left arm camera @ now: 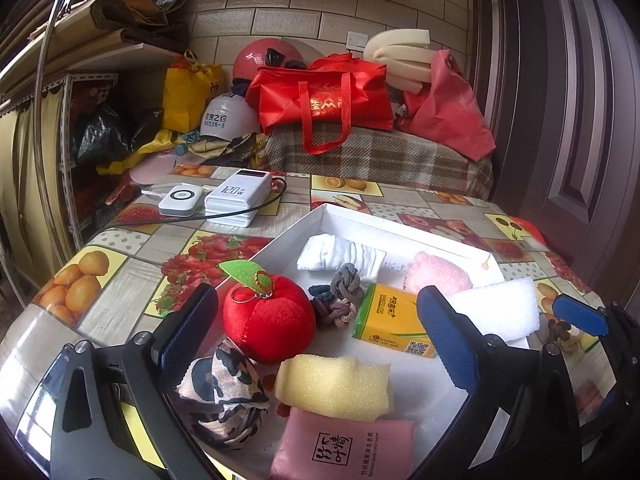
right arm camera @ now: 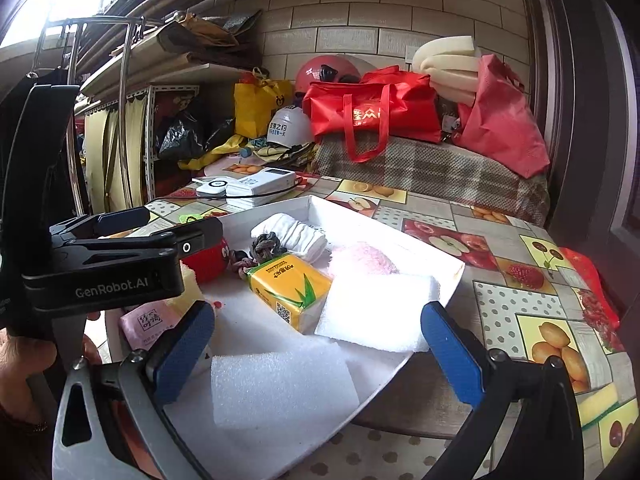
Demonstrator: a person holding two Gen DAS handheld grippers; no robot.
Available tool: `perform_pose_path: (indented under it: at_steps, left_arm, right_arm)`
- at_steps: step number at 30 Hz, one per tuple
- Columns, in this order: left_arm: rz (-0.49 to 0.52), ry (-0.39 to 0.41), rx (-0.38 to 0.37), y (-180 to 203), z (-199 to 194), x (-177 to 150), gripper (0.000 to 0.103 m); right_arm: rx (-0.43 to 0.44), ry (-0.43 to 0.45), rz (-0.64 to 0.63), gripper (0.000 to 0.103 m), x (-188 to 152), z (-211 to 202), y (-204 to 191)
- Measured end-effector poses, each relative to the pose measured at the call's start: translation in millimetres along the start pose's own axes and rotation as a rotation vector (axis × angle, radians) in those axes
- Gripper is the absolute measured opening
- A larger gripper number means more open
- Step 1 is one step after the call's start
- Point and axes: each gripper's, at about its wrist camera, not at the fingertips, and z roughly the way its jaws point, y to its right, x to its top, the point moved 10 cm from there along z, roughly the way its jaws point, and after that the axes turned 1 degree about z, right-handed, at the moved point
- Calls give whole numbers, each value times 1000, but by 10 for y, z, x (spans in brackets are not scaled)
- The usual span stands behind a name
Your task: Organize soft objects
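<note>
A: What is shown from the left wrist?

B: A white tray point(left arm camera: 320, 216) is seen on the desk point(left arm camera: 132, 256), already filled with soft things: a plush apple point(left arm camera: 268, 322), a patterned cloth point(left arm camera: 224, 396) at its near left, a yellow sponge point(left arm camera: 334, 386), a pink tissue pack point(left arm camera: 344, 444) nearest, a knotted rope point(left arm camera: 340, 298), a yellow tissue pack point(left arm camera: 394, 322), a rolled white cloth point(left arm camera: 340, 256) and a pink fluffy cloth point(left arm camera: 438, 274) at the far side. A white foam block point(left arm camera: 496, 308) lies at the right. Most of the sorting is judged done. The left gripper point(left arm camera: 316, 340) is spread wide over the apple and sponge; nothing is held or touched.

A: And from the right wrist?

B: A white foam sheet point(right arm camera: 280, 384) is seen at the tray's near edge, between the fingers point(right arm camera: 452, 352) of the right gripper point(right arm camera: 316, 348), which are wide apart and closed on nothing. Whether the sheet is brushed cannot be told. Tidying the foam pieces is judged to be what remains.
</note>
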Motion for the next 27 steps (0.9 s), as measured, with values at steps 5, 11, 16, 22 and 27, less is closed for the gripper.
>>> perform_pose_path:
  at_steps: [5, 11, 16, 22, 27]
  left_arm:
    - [-16, 3, -3, -32, -10, -1, 101]
    - [-16, 3, -3, -42, -10, 1, 101]
    - [-19, 1, -4, -50, -9, -1, 101]
    - [-34, 0, -4, -80, -15, -9, 101]
    - [-31, 13, -1, -68, -35, -4, 101]
  right_arm:
    - [-5, 14, 10, 103, 17, -17, 21]
    - [-13, 27, 28, 103, 25, -37, 55]
    - [-17, 37, 30, 103, 30, -53, 61]
    - [-21, 45, 40, 103, 36, -71, 79]
    - [-23, 56, 46, 103, 42, -93, 92]
